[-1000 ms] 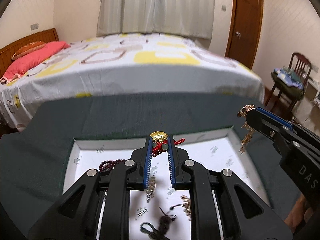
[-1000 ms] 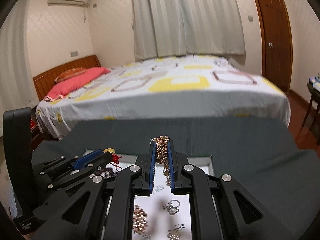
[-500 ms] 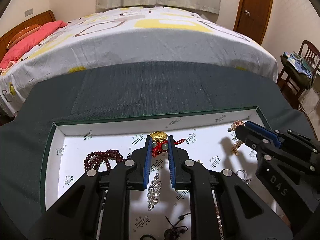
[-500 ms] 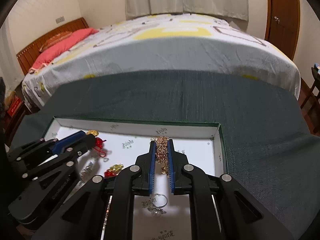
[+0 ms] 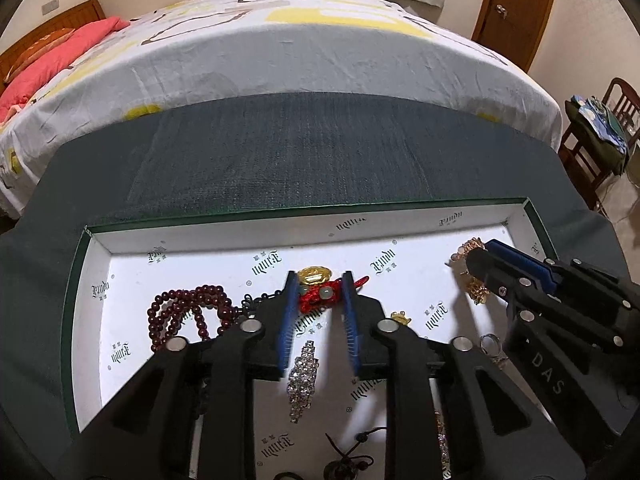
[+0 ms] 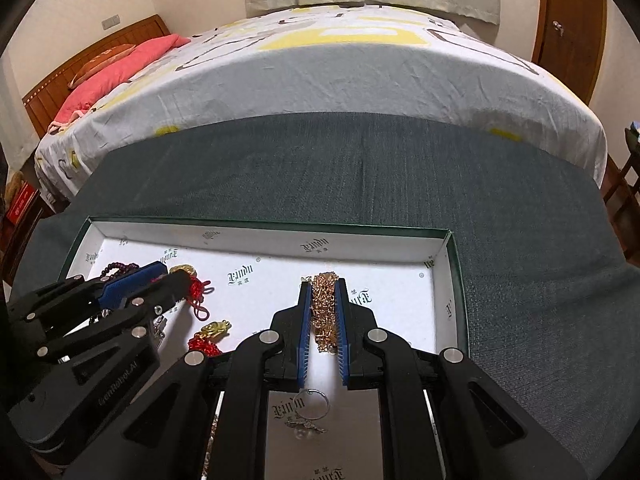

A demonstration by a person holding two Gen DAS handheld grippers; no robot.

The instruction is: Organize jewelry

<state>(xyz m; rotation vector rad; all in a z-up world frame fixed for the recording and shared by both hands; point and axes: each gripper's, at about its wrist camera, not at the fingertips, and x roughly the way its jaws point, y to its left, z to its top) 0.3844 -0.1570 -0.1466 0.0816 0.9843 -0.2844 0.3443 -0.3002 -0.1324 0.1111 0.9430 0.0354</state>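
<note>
A shallow green-edged box with a white printed lining point(image 5: 256, 240) point(image 6: 360, 252) sits on a dark grey cloth. My left gripper point(image 5: 318, 284) is shut on a red cord charm with a gold ingot and jade beads point(image 5: 320, 294), low over the box floor; it also shows in the right wrist view point(image 6: 176, 280). My right gripper point(image 6: 322, 286) is shut on a bunched gold chain point(image 6: 324, 304), low over the box's right part; it also shows in the left wrist view point(image 5: 476, 260).
In the box lie a dark red bead string point(image 5: 188, 316), a rhinestone strip point(image 5: 302, 380), a second red-and-gold charm point(image 6: 210, 336), a ring point(image 6: 316, 404) and other small pieces. A bed point(image 5: 312, 52) stands behind the cloth, a chair point(image 5: 600, 132) at right.
Both grippers have come down from above the box to just over its floor, each still holding its piece. The cameras now look down into the box.
</note>
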